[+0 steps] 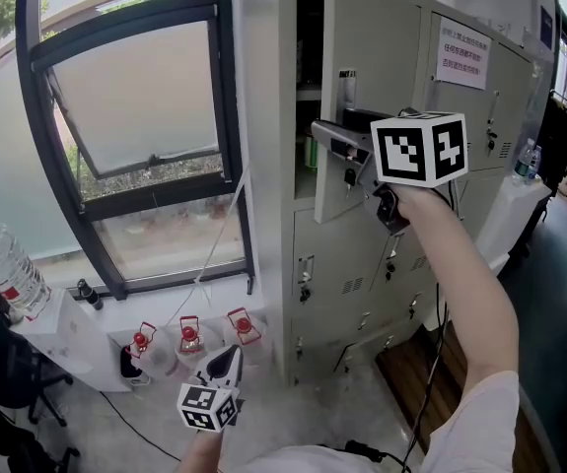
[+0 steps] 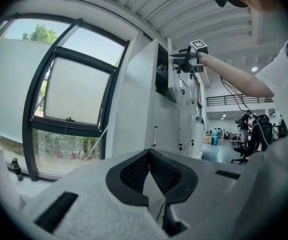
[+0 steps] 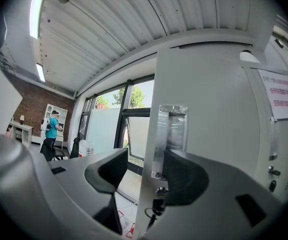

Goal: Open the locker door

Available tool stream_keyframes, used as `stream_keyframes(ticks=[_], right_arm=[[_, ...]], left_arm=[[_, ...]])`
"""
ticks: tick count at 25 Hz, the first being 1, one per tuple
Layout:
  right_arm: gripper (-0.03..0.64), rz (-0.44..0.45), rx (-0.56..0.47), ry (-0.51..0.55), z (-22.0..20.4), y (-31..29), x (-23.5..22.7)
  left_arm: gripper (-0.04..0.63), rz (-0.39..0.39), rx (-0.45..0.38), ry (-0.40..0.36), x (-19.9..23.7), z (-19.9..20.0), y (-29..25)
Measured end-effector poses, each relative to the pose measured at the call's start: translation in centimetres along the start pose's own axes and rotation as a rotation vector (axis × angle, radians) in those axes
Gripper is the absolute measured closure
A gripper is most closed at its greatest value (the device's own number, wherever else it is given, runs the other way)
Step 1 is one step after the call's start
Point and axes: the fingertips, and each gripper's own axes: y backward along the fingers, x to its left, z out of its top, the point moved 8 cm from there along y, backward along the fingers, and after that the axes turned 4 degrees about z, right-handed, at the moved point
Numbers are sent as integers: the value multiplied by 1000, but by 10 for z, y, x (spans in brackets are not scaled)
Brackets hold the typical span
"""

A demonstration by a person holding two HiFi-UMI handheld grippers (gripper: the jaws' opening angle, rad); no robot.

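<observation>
Overhead, the head view showed a grey locker (image 1: pixel 263 166) standing beside a window (image 1: pixel 135 97). Its top-left door (image 1: pixel 372 57) stood ajar, swung out toward the camera, with a chrome handle (image 1: pixel 347 87) near its free edge. The right gripper (image 1: pixel 324 134) was raised on an outstretched arm and sat at that edge, just under the handle. The left gripper (image 1: pixel 226 361) hung low near the frame's bottom, tips pointing up, well apart from the locker. A water bottle (image 1: pixel 12 269) stood by the sill at left, 3 red-topped items (image 1: pixel 189 331) sat on the floor below the window, and a paper notice (image 1: pixel 463 50) was stuck to a neighbouring door.

From the left gripper view, the left gripper (image 2: pixel 149 154) had its 2 jaws pressed together at the tips, with nothing between them. Beyond them rose the locker (image 2: pixel 133 109), with the door (image 2: pixel 170 79) ajar high up and the right gripper (image 2: pixel 176 58) at its edge.

From the right gripper view, the right gripper (image 3: pixel 146 156) had its jaws spread, 1 on each side of the door's (image 3: pixel 209 109) free edge. The left jaw stood clear of the edge with a gap showing; the right jaw sat close against the door's face, just below the handle (image 3: pixel 170 134). A keyed lock (image 3: pixel 159 201) showed under the handle. The window (image 3: pixel 133 119) lay behind, and a person (image 3: pixel 52 126) stood far off at left.
</observation>
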Motion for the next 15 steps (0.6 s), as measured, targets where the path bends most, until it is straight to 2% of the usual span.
stream_keyframes(ticks=[6,15], right_arm=[[403,12,-5,-2,0,32,3],[403,-42,13,32,-5,85,-1]], left_arm=[[591,-63,0,-22,-17,5,-14],[591,-161,-9,-54,-47,18,-40]])
